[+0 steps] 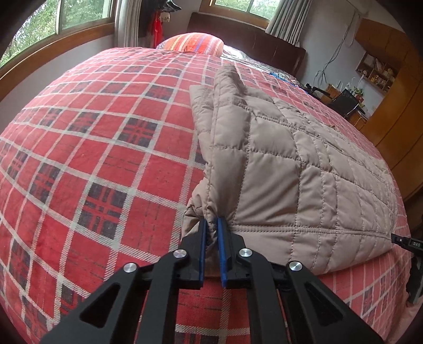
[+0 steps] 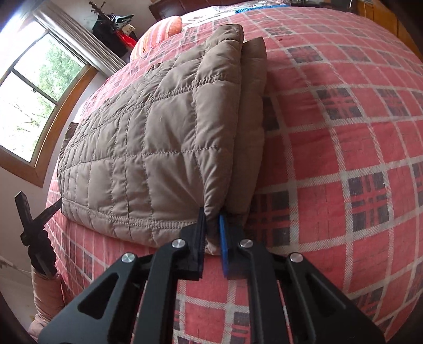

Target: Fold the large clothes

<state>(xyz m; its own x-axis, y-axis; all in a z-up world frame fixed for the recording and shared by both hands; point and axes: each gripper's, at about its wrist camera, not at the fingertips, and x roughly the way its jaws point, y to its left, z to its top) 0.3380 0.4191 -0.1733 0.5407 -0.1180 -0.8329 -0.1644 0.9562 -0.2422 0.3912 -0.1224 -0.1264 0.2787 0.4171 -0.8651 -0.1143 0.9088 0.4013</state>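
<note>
- Covering nearly the whole frame in both views: a red plaid bedspread (image 1: 105, 148) with white grid lines and dark checked squares, slightly rumpled, bulging under the fisheye.
- Lying on that bedspread, right of centre in the left wrist view and left of centre in the right wrist view: a tan quilted jacket (image 1: 304, 164), folded into a thick slab with layered edges showing along its sides.
- Clamped on the jacket's near left corner, bottom centre of the left wrist view: the left gripper (image 1: 212, 225), blue pads pressing bunched fabric between them.
- Clamped on the jacket's near right corner, bottom centre of the right wrist view: the right gripper (image 2: 212, 215), fabric pinched between its black fingers and blue pad.
- Resting at the head of the bed, top centre: an orange striped pillow (image 1: 193, 43), with a dark wooden headboard (image 1: 251, 39) behind it.
- Filling the upper left: a wood-framed window (image 1: 60, 23) with green foliage outside and pale curtains (image 1: 129, 21) beside it.
- Standing along the right edge of the left wrist view: wooden cabinets (image 1: 396, 87) with an open shelf of small items, too small to identify.
- Hanging in the corner by the curtains: dark and red garments (image 2: 119, 31).
</note>
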